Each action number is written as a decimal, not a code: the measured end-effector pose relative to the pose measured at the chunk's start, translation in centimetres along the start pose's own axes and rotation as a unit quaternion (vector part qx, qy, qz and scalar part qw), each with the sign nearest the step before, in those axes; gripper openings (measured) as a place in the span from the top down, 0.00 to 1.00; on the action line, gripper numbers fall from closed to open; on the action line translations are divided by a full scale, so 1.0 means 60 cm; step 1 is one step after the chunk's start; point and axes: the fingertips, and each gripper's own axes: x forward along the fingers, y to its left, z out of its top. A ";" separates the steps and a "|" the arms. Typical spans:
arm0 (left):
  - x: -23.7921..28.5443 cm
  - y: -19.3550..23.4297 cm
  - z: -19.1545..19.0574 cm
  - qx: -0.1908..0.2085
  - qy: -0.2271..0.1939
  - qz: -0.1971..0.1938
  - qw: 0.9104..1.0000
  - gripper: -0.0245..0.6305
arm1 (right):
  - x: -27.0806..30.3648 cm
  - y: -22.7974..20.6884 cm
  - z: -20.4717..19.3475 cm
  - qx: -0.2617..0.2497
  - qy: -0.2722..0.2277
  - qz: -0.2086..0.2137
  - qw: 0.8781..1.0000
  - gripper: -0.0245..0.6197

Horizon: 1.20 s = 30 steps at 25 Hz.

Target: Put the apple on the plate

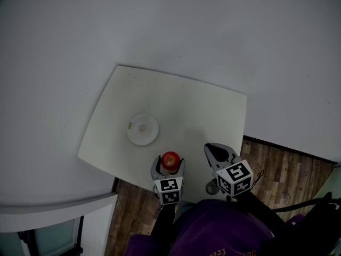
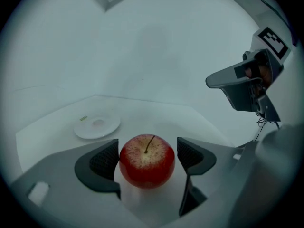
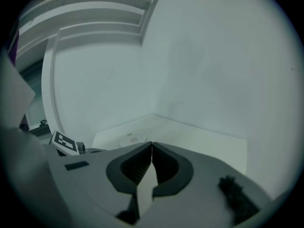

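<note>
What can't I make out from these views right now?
- Yellow mark at the rim of the plate: too small to read in any view.
- Underside of the apple: hidden by its own bulk in the left gripper view, so I cannot tell whether it rests on the table.
- Grey round thing in the head view: partly covered by the right gripper, so I cannot tell what it is.

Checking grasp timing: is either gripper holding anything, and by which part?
Nothing yet. The left gripper flanks the round red apple at its sides, a gap showing at one pad; the right gripper is shut, empty.
</note>
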 end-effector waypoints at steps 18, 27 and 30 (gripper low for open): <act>0.003 0.005 -0.002 -0.008 -0.009 -0.002 1.000 0.39 | 0.000 -0.007 -0.006 0.004 0.004 -0.007 1.000 0.95; -0.006 0.035 0.025 -0.018 -0.027 0.014 0.999 0.38 | 0.003 -0.006 -0.006 0.004 0.007 -0.009 1.000 0.95; -0.008 0.047 0.039 -0.021 -0.039 0.018 0.999 0.38 | 0.006 -0.007 -0.007 0.004 0.008 -0.011 1.000 0.95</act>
